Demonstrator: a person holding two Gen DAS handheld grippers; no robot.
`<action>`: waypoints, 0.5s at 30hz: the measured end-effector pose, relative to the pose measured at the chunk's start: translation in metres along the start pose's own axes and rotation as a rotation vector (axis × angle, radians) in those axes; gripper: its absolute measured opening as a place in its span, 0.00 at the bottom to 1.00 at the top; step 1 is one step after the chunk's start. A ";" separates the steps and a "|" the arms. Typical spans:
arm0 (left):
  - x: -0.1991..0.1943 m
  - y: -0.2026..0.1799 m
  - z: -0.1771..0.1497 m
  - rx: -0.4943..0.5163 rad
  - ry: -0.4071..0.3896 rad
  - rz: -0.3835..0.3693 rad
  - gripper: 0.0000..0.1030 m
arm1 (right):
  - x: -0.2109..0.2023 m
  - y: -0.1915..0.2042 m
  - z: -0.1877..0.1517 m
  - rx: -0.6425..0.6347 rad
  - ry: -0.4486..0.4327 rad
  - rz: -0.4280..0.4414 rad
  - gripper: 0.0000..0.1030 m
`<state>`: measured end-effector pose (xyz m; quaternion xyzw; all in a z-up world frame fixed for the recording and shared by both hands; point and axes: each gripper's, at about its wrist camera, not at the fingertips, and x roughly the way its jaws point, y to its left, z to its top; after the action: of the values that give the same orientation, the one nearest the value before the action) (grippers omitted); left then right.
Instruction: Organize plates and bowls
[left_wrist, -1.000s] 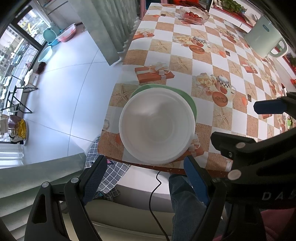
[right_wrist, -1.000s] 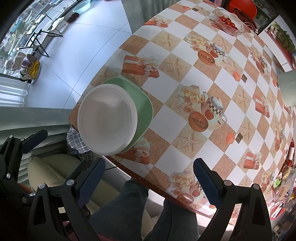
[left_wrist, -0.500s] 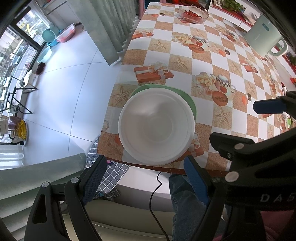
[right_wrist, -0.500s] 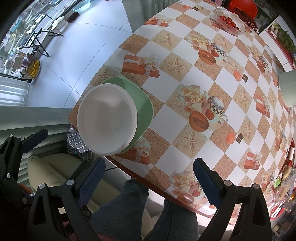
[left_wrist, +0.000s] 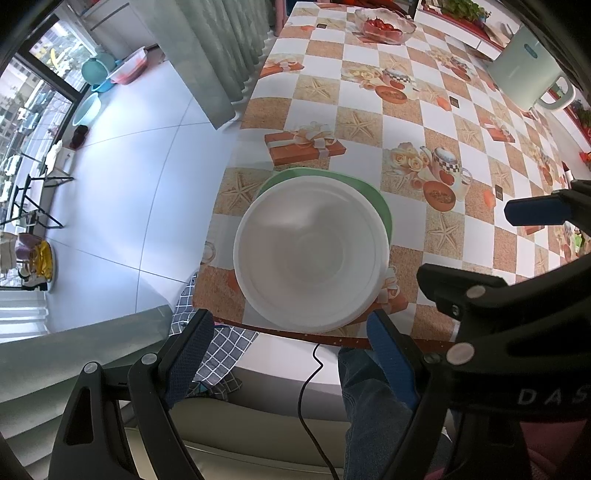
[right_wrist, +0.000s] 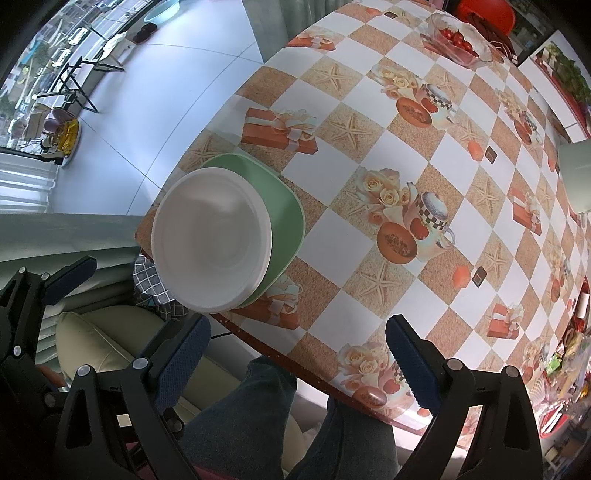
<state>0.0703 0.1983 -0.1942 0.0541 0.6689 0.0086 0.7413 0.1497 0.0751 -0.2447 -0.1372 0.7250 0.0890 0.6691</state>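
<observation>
Nothing has shifted since the earlier frames: your left hand-held gripper and right hand-held gripper both hang with fingers apart, holding nothing. One white bowl sits on one green plate at the lower middle of the frame, by the bench edge.
</observation>
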 end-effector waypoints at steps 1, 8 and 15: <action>0.001 -0.001 0.000 0.002 0.001 0.000 0.85 | 0.000 0.000 0.000 0.000 0.000 0.000 0.94; 0.001 -0.001 0.001 0.001 0.003 0.000 0.85 | 0.001 -0.001 0.001 -0.003 0.001 0.000 0.94; 0.002 -0.002 0.001 -0.001 0.005 0.000 0.85 | 0.001 -0.001 0.002 -0.003 0.001 0.000 0.94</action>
<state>0.0716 0.1968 -0.1957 0.0537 0.6706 0.0094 0.7398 0.1524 0.0744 -0.2460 -0.1380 0.7254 0.0900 0.6683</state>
